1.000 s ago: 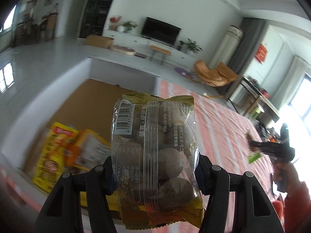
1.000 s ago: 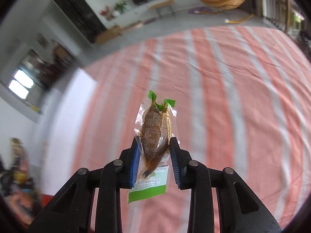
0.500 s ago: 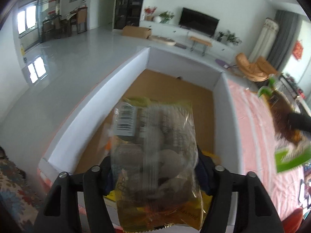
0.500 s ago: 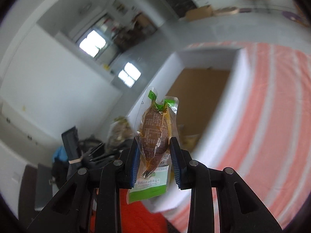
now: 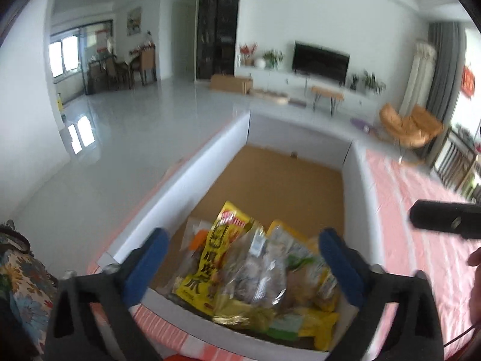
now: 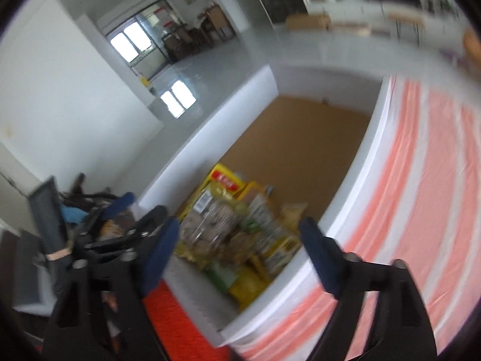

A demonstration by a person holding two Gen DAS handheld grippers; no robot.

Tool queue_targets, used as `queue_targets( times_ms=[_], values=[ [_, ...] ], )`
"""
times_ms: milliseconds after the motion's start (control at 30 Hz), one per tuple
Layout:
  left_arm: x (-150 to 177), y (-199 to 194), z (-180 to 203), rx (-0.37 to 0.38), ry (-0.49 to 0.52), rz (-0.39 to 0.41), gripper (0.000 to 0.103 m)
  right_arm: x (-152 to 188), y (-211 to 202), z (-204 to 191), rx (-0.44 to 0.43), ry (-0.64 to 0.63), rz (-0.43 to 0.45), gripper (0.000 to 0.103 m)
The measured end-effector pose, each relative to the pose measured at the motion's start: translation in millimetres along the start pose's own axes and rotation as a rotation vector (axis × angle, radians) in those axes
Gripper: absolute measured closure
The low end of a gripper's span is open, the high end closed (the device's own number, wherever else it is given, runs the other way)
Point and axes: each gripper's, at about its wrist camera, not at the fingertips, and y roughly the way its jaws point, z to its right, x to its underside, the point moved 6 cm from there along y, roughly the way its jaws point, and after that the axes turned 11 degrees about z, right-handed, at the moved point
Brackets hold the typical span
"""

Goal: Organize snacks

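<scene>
A white-walled box (image 5: 210, 165) with a brown floor holds a pile of snack packets at its near end. The clear bag of brown round snacks (image 5: 255, 276) lies on top of that pile, next to a yellow packet (image 5: 216, 255). My left gripper (image 5: 243, 261) hovers over the pile, its jaws opening wide with nothing between them. My right gripper (image 6: 239, 252) hangs over the same pile (image 6: 240, 234), jaws also opening and empty. It shows as a black bar (image 5: 445, 222) at the right edge of the left wrist view. A green-edged packet (image 6: 222, 273) lies blurred among the snacks.
The box (image 6: 369, 138) sits on a pink-and-white striped cloth (image 5: 421, 210) that spreads to the right. The far half of the box floor (image 5: 279, 180) is bare cardboard. Floral fabric (image 5: 24, 285) lies at the left. A hand (image 5: 475, 261) shows at the right edge.
Both grippers have opened and let go of their packets. The clear bag has dropped onto the pile in the box. The right gripper has swung from the striped cloth to over the box.
</scene>
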Motion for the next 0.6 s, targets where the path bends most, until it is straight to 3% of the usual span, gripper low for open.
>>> queue_targets(
  times_ms=[67, 167, 367, 500, 600],
  values=[
    [-7.8, -14.7, -1.8, -0.024, -0.027, 0.04, 0.0, -2.7, -8.5, -7.8, 0.04, -0.072, 0.027, 0.01],
    [-12.4, -16.2, -4.0, -0.033, -0.051, 0.019, 0.0, -9.2, -17.4, -9.4, 0.106, -0.156, 0.07, 0.008],
    [-7.3, -21.7, -24.5, -0.026, -0.193, 0.028, 0.0, -5.0, -12.3, -12.7, 0.134, -0.22, 0.065, 0.008],
    [-8.9, -26.8, -37.2, -0.221, -0.051, 0.031, 0.0, 0.4, -8.9, -16.9, 0.147, -0.241, 0.052, 0.008],
    [-9.6, -32.1, -35.3, -0.268, 0.023, 0.046, 0.0, 2.7, -4.1, -18.5, 0.143, -0.236, 0.043, 0.008]
  ],
)
